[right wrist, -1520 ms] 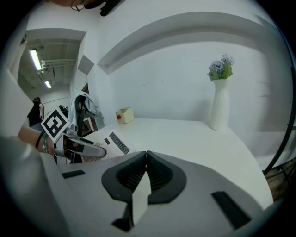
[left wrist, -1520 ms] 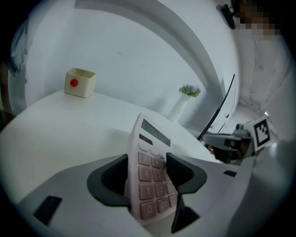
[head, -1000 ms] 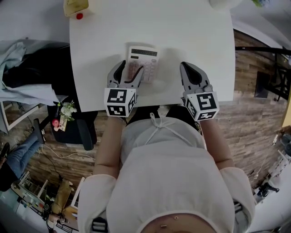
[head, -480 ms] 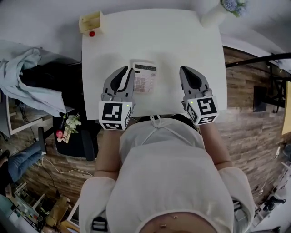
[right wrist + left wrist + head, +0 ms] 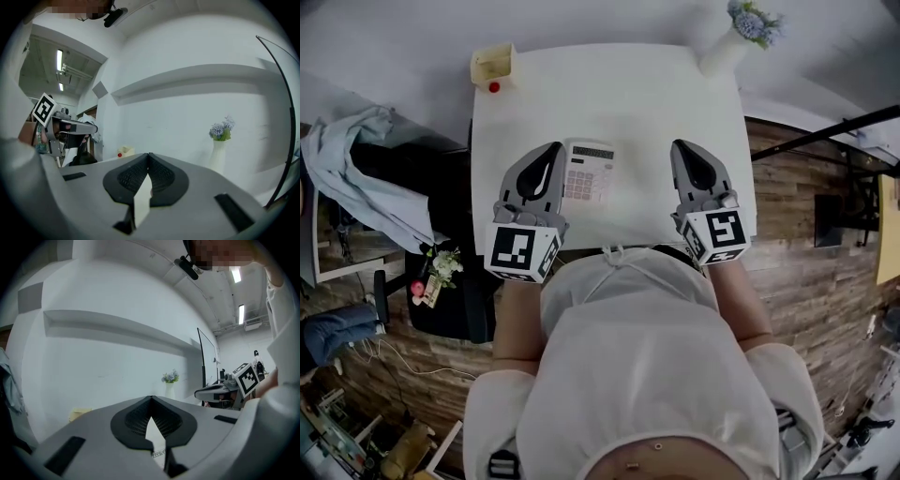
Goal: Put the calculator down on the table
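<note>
The white calculator point(image 5: 588, 171) lies flat on the white table point(image 5: 647, 94), keys up, nearer the front edge. My left gripper point(image 5: 553, 147) hangs above the table just left of the calculator, jaws shut with nothing between them. In the left gripper view its fingertips meet point(image 5: 151, 398) and point level at the far wall. My right gripper point(image 5: 681, 146) is to the right of the calculator, apart from it, also raised and shut on nothing; in the right gripper view point(image 5: 149, 154) its tips touch.
A yellow box point(image 5: 494, 64) with a red ball point(image 5: 494, 87) beside it sits at the table's far left corner. A white vase of flowers point(image 5: 724, 47) stands at the far right corner. A chair draped with clothes point(image 5: 384, 187) stands left of the table.
The left gripper's jaws, open around the calculator's left edge, have let go and shut. Both grippers have risen from the table. The calculator stays flat on the table.
</note>
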Tool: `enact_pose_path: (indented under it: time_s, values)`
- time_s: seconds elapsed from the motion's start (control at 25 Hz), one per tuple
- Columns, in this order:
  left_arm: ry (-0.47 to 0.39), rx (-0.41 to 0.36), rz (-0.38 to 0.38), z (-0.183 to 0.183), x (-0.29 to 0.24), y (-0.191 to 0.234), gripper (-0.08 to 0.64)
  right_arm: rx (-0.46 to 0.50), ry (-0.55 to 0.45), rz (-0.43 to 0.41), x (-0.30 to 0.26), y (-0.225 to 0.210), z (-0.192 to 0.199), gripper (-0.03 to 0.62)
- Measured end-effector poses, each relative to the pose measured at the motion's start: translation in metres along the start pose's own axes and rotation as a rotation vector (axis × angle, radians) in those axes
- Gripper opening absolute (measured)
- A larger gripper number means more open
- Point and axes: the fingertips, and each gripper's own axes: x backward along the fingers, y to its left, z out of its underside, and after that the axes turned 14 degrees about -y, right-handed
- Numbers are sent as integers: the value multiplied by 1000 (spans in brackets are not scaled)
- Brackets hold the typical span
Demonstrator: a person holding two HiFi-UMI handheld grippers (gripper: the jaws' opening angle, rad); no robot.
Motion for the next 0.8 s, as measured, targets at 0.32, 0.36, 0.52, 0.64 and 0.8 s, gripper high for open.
enact_pose_path:
  time_s: [0.32,0.36,0.52,0.64,0.8]
  values:
    - [-32,-9,-6,-14,12,-12,18,23,-69,-30,12,10,-21,5]
    - [-30,-8,-6,-15,13,-13,18,25,-63,-38,12,12,-21,5]
    - [-24,-11,-26,-12,15,-12,18,28,-37,-54,15,16,-16,3]
    - [-13,3,-21,-7,17,-13,18,28,-24,-55,17,17,-13,3]
    - [9,18,-4,-3,18,-13,18,27,-32,-50,14,18,-14,3]
